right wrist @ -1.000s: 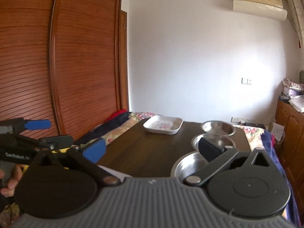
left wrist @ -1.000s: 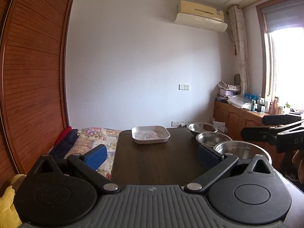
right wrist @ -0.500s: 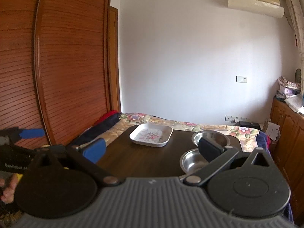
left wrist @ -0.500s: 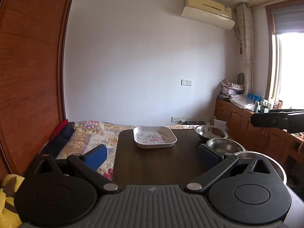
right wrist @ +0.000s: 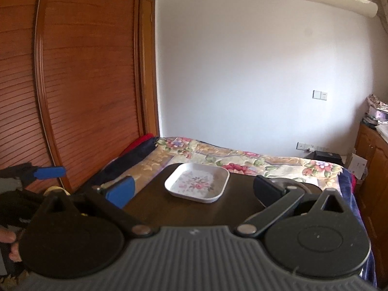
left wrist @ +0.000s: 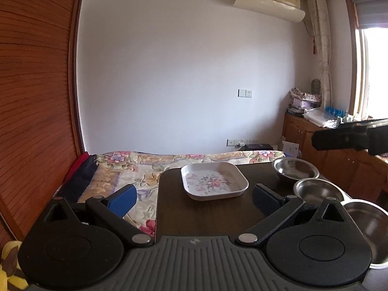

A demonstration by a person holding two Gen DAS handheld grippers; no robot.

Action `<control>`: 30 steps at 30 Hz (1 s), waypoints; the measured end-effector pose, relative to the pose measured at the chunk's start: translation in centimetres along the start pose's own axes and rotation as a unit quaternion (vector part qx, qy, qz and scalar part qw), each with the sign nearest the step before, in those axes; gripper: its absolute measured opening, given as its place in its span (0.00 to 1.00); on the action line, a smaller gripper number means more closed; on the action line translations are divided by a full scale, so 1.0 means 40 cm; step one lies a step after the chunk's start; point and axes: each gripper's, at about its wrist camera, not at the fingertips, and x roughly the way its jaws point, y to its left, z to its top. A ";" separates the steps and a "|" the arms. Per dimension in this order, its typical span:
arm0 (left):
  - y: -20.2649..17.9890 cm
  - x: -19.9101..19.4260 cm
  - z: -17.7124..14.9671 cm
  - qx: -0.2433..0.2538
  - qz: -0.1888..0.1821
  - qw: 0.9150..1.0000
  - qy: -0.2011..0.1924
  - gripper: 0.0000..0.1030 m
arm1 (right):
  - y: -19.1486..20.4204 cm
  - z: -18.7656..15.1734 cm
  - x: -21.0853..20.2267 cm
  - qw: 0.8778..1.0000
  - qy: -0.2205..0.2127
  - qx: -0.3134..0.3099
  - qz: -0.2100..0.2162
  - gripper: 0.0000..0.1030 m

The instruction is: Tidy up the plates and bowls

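Left wrist view: I'm holding my left gripper spread wide, gripping nothing; it's hanging over the near end of the dark table; the square floral plate is sitting near the far edge, about mid-width, lying flat; three steel bowls are lining up along the right edge: far bowl near the far right corner, middle bowl just beside it, near bowl partly hidden behind my right finger; my right gripper is poking in from the right, above the bowls; can't tell its opening from here.

Right wrist view: I'm keeping the right gripper's jaws spread wide too, nothing between the pads; the floral plate is lying between the fingers, well ahead, near the far edge of the table; one steel bowl's rim is peeking out behind the right finger, touching nothing I can see; left gripper's blue pad is showing off the table's left edge, with my hand on its handle.
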 end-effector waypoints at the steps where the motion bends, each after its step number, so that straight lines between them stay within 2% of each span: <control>1: 0.002 0.019 0.002 -0.001 -0.001 1.000 0.003 1.00 | 0.001 0.008 0.014 1.000 0.002 0.000 0.002 1.00; 6: 0.024 0.113 0.020 -0.020 -0.011 0.999 0.024 1.00 | -0.006 0.042 0.093 1.000 0.018 0.011 0.011 1.00; 11: 0.042 0.201 0.032 -0.016 -0.002 0.999 0.033 1.00 | -0.023 0.067 0.162 0.999 0.028 0.019 0.012 1.00; 19: 0.097 0.348 0.029 -0.049 -0.006 0.996 0.073 1.00 | -0.061 0.092 0.302 0.998 0.056 0.040 -0.006 0.99; 21: 0.107 0.382 0.024 -0.050 -0.007 0.995 0.082 1.00 | -0.077 0.087 0.331 0.997 0.064 0.050 -0.013 0.96; 23: 0.117 0.415 0.018 -0.053 -0.007 0.994 0.091 1.00 | -0.085 0.082 0.361 0.995 0.077 0.054 -0.017 0.87; 25: 0.128 0.444 0.011 -0.059 -0.007 0.993 0.101 1.00 | -0.092 0.075 0.389 0.994 0.087 0.057 -0.021 0.86; 28: 0.133 0.479 0.006 -0.050 -0.012 0.992 0.113 1.00 | -0.104 0.065 0.439 0.991 0.112 0.068 -0.023 0.74; 30: 0.133 0.493 0.006 -0.042 -0.016 0.992 0.115 0.96 | -0.110 0.057 0.473 0.988 0.130 0.074 -0.025 0.70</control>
